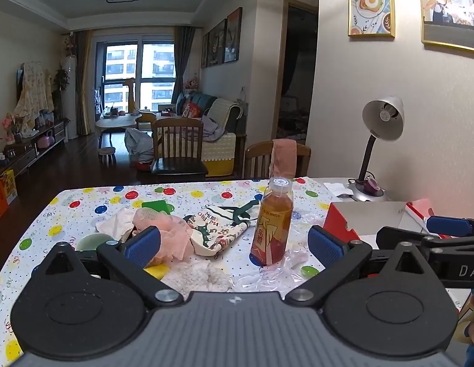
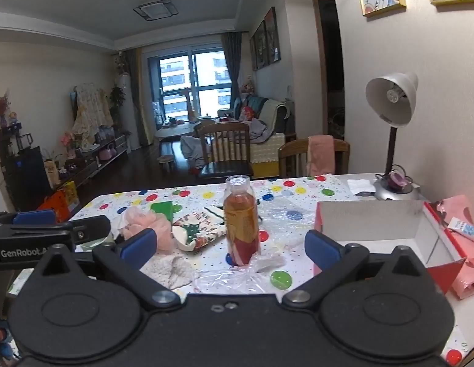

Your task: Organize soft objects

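Soft things lie on the polka-dot tablecloth [image 1: 93, 202]: a pink mesh puff [image 1: 169, 232] [image 2: 151, 226], a Christmas-print cloth bag [image 1: 218, 229] [image 2: 200, 229], a white crumpled cloth [image 1: 114, 223] and a white fluffy cloth [image 1: 197, 275] [image 2: 172, 270]. My left gripper [image 1: 233, 244] is open and empty, its left pad beside the puff. My right gripper [image 2: 230, 244] is open and empty, straddling a tea bottle [image 2: 241, 220] [image 1: 272, 223] from the near side. An open red and white box [image 2: 380, 229] [image 1: 365, 220] stands at the right.
Clear plastic wrap [image 2: 237, 275] lies by the bottle. A green block [image 1: 155, 206], a pale green bowl [image 1: 90, 241] and a yellow piece [image 1: 157, 270] sit among the cloths. A desk lamp [image 2: 393, 128], a pink bag [image 2: 463, 244] with a small tube [image 2: 464, 229], and two chairs [image 1: 178, 146] border the table.
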### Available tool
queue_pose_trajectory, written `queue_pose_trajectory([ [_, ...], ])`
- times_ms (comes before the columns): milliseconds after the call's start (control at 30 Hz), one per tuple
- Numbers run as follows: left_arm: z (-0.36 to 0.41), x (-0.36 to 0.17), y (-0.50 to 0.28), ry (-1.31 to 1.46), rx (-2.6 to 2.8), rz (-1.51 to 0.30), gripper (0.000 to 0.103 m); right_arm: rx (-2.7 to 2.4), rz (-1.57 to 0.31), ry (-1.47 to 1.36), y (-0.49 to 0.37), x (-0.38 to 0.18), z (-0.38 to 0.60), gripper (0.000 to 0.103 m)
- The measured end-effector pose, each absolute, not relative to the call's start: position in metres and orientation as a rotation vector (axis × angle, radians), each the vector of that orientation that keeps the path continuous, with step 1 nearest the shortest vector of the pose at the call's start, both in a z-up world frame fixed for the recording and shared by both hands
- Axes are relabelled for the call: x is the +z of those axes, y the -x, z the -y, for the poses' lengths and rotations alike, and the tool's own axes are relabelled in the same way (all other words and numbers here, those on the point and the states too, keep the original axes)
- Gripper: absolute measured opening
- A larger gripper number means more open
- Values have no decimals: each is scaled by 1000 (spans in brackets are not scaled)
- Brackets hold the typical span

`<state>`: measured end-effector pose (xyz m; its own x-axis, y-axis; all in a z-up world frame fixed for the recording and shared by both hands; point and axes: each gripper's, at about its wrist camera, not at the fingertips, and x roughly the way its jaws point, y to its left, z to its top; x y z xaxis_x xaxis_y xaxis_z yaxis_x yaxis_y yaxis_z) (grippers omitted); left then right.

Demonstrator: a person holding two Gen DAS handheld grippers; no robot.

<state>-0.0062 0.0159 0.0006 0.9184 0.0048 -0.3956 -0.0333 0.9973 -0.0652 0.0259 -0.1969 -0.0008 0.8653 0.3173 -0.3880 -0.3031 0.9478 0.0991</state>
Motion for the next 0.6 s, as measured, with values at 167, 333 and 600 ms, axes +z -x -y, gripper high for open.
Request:
queue_pose_trajectory([
  [167,-18,2,4,76,9,-403,103,311,-426,-50,-35,-5,197,103],
  [333,-22,1,6,74,2,-391,103,311,-423,-58,-33,-5,197,103],
  [600,-29,6,16,71,1,-305,103,306,-370,-72,-30,0,194,103],
])
